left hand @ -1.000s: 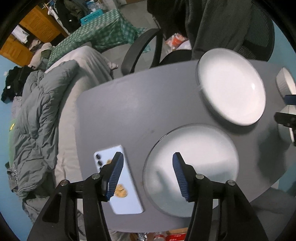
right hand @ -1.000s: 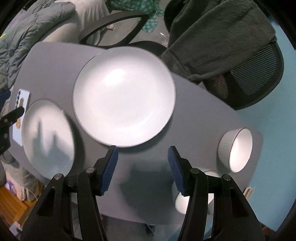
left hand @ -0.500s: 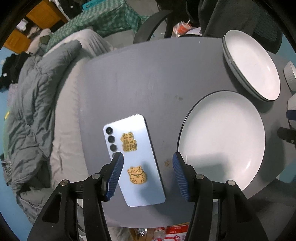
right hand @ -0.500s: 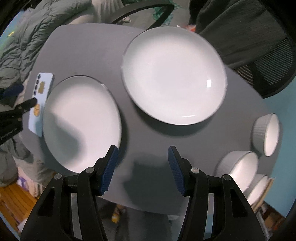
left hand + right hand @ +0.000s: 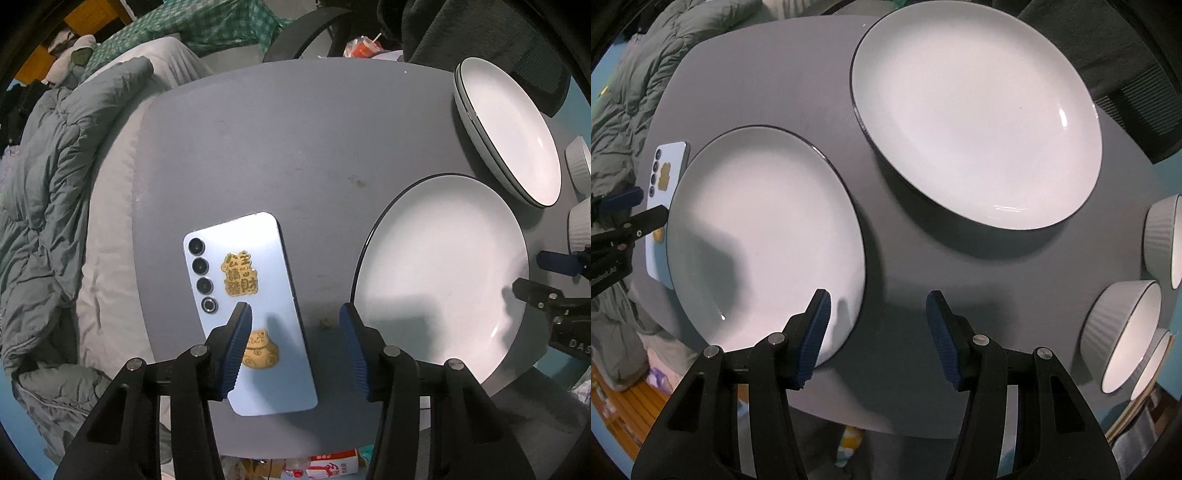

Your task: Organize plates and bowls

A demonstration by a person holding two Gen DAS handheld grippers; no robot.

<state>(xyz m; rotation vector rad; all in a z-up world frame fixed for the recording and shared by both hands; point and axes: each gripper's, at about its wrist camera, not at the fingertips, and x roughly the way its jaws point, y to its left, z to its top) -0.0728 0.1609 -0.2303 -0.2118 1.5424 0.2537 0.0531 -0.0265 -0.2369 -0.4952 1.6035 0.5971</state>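
A white plate with a dark rim (image 5: 439, 273) (image 5: 764, 229) lies near the front edge of the grey table (image 5: 295, 147). Behind it sits a stack of like plates (image 5: 509, 136) (image 5: 975, 110). Three ribbed white bowls (image 5: 1123, 332) (image 5: 1163, 236) (image 5: 1152, 365) stand at the right end. My left gripper (image 5: 295, 325) points down over the right edge of a blue phone (image 5: 251, 306), left of the near plate. Its jaws are closing, and nothing is pressed between the pads. My right gripper (image 5: 879, 317) is open, with its left finger (image 5: 812, 332) above the near plate's right rim.
A grey duvet (image 5: 48, 184) lies past the table's left side. An office chair draped with a dark blanket (image 5: 1126, 55) stands behind the plates. Boxes and clutter (image 5: 332, 469) lie on the floor under the front edge. The table's far left part holds nothing.
My left gripper has moved from above the near plate to above the phone, and its jaws have narrowed slightly. My right gripper has sunk and shifted toward the near plate's rim; the bowls have come into view.
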